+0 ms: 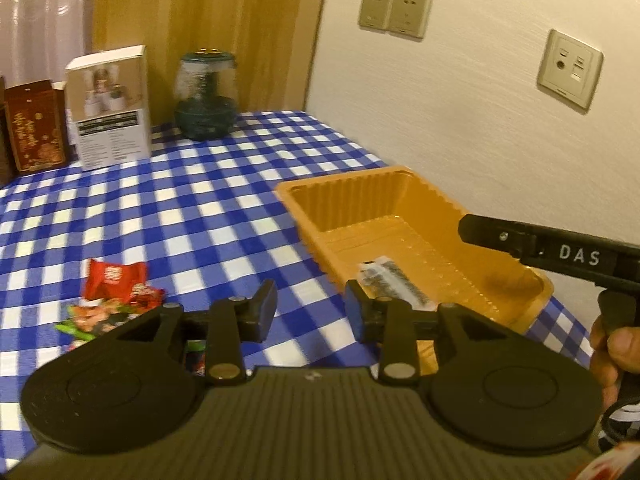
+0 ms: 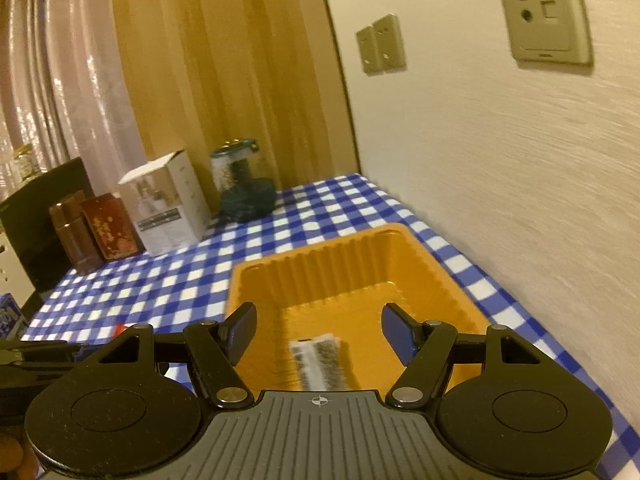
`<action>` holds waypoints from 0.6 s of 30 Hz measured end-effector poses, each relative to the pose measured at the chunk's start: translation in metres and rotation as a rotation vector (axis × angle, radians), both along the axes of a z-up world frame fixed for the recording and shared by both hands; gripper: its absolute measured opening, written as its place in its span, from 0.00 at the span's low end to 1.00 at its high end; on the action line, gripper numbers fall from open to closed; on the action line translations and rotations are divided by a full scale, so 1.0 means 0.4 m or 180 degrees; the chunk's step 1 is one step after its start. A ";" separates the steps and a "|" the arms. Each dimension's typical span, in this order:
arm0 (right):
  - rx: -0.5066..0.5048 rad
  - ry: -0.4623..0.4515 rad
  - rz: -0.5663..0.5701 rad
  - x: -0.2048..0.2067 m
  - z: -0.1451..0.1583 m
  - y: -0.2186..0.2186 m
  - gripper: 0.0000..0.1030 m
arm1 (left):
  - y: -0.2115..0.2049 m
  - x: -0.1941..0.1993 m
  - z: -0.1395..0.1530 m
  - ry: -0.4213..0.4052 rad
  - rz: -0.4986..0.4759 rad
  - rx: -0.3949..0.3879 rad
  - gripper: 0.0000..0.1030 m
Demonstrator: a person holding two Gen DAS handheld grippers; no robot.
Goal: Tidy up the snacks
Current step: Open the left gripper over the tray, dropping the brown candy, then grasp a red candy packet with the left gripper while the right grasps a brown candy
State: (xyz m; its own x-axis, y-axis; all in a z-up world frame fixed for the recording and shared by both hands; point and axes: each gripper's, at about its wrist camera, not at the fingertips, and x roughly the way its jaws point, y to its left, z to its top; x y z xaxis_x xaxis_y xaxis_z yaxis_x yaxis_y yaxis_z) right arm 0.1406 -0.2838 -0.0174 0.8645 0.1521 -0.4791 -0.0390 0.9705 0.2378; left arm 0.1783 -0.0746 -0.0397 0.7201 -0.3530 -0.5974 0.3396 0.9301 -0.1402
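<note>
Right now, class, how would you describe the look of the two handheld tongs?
Both the left tongs and right tongs are black, with round discs, silver rivets, a ribbed grey body and blue-faced fingers. White letters "DAS" mark the right one's side.

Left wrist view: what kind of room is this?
Likely a home or hotel-style room: a table in a blue checked tablecloth pushed against a wall with sockets, curtains behind, and boxes at the back.

Warm dim light, motion blur, fisheye warp.
</note>
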 end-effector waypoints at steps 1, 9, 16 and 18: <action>-0.0002 -0.0015 0.0034 0.001 0.002 0.010 0.67 | 0.013 -0.004 0.001 -0.0009 0.0028 0.0020 0.34; -0.0071 -0.0086 0.0393 0.009 0.010 0.112 0.67 | 0.154 -0.022 0.003 -0.0027 0.0330 0.0202 0.36; -0.0208 -0.0120 0.0744 0.004 0.001 0.213 0.67 | 0.272 -0.038 -0.006 -0.0019 0.0572 0.0329 0.40; -0.0257 -0.0091 0.0866 0.002 -0.008 0.246 0.67 | 0.298 -0.043 -0.012 0.0003 0.0612 0.0345 0.41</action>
